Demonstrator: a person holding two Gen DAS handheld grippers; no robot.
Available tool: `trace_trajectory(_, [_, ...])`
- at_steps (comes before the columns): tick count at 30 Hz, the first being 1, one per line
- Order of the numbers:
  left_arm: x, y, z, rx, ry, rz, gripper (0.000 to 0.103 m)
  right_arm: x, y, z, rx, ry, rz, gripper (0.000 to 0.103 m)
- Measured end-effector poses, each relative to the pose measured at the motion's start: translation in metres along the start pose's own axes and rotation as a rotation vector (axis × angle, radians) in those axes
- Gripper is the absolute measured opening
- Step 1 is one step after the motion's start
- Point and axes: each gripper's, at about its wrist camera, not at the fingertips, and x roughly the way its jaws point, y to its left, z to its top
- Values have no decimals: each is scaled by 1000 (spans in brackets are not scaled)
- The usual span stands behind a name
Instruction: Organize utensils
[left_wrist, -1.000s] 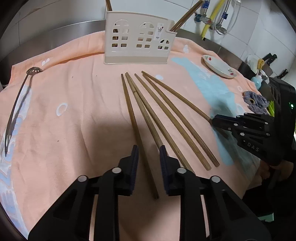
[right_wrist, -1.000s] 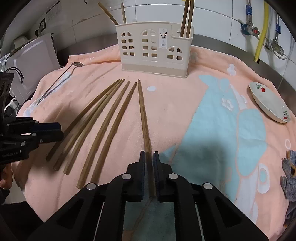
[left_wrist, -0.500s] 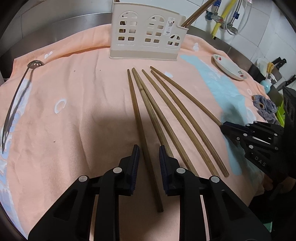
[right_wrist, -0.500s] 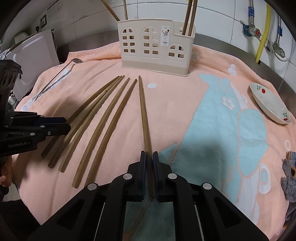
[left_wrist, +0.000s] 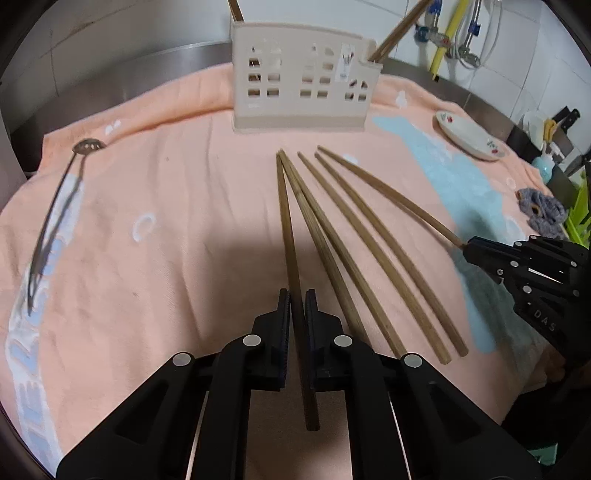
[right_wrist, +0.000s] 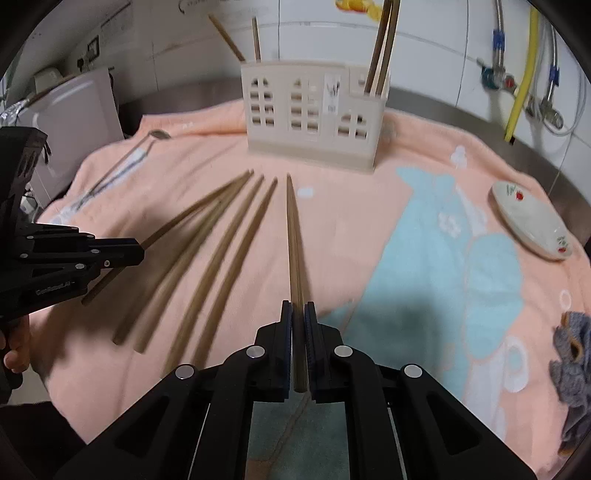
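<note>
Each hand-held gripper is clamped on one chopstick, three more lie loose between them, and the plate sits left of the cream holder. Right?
Not quite: the plate sits right of the cream holder, per the right wrist view. The left hand-held gripper and right hand-held gripper each clamp one chopstick; three lie loose between.

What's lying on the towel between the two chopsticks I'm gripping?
Three loose chopsticks, side by side between the left gripper's chopstick and the right gripper's chopstick; clearest in the left wrist view.
</note>
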Motion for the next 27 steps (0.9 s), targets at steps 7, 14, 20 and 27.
trace_trajectory(7, [-44, 10, 32, -3, -125, -42, 7, -42, 1, 36, -8, -130, 5, 7])
trace_trajectory(14, [-60, 12, 60, 10, -196, -66, 5, -71, 1, 82, -9, -236, 37, 7])
trace_trajectory(20, [-67, 11, 81, 33, -230, -91, 5, -83, -1, 120, -25, -273, 64, 7])
trace_trajectory(27, [-68, 12, 87, 67, -237, -116, 5, -90, -1, 143, -37, -290, 66, 7])
